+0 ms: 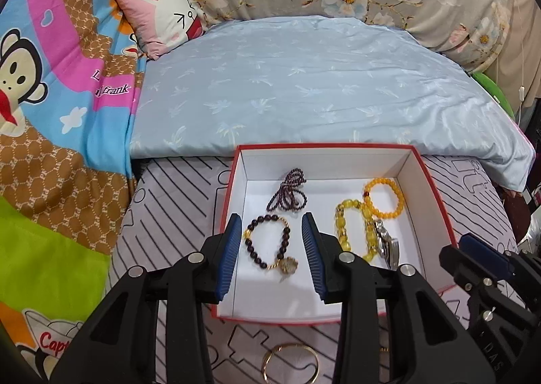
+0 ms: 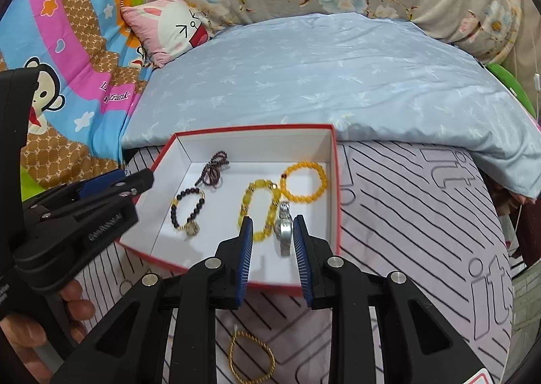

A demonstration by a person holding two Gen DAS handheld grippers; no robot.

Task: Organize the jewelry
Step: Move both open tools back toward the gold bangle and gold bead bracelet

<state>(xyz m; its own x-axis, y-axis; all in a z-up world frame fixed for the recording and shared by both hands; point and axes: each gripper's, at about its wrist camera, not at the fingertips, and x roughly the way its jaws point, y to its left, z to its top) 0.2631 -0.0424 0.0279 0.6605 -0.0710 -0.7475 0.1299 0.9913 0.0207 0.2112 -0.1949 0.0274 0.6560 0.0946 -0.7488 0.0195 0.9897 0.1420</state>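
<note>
Right wrist alone shows a hand (image 2: pixel 37 326) — both grippers apart, empty, over the box (image 2: pixel 334 160).

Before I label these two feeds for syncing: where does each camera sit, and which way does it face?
Left wrist: on the left gripper, looking down over the dark bead bracelet in the red box; the right gripper shows at its right edge.
Right wrist: on the right gripper, over the silver watch; the left gripper and a hand show.
Shared: box, yellow bead bracelets, blue quilt.
</note>
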